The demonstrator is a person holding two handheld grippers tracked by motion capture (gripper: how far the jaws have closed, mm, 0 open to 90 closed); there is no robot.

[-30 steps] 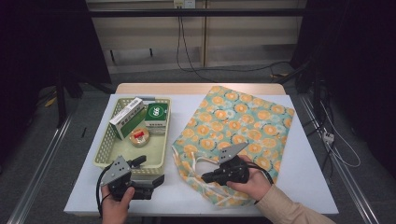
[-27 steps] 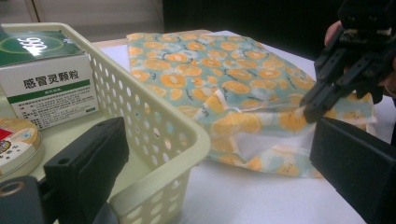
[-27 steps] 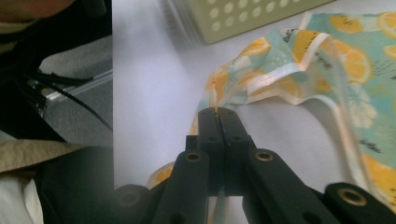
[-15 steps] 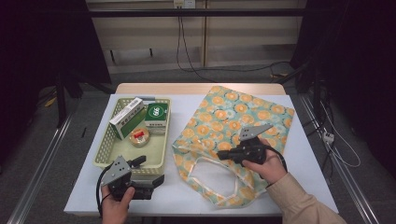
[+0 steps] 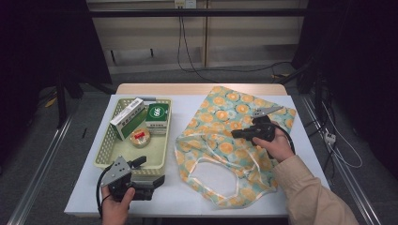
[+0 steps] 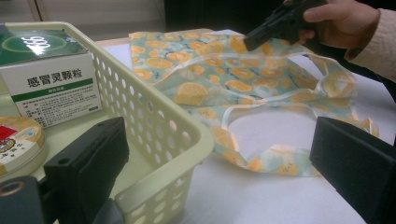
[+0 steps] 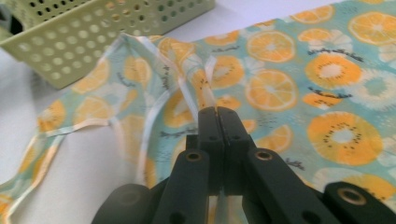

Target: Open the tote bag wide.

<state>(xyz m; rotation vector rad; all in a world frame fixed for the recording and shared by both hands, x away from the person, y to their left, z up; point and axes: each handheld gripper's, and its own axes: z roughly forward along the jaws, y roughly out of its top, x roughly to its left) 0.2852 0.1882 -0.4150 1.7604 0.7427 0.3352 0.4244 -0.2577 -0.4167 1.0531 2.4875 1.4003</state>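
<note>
Right gripper point(image 5: 236, 134) fingers seemingly pinching bag point(image 5: 225, 129) edge

Matt printed cloth bag point(image 5: 225, 140); perforated smooth plastic basket point(image 5: 109, 149); glossy cardboard boxes point(image 5: 157, 118); matt white tabletop point(image 5: 187, 197).

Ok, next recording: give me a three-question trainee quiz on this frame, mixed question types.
1. True or false: the right gripper is shut on the fruit-print bag.
2. What straddles the left gripper's open jaws? A) the basket corner B) the round tin C) the green box
3. How many items lie in the basket?

Key: 1 true, it pinches the fabric. 2 A. 3 three: two boxes and a tin.
</note>
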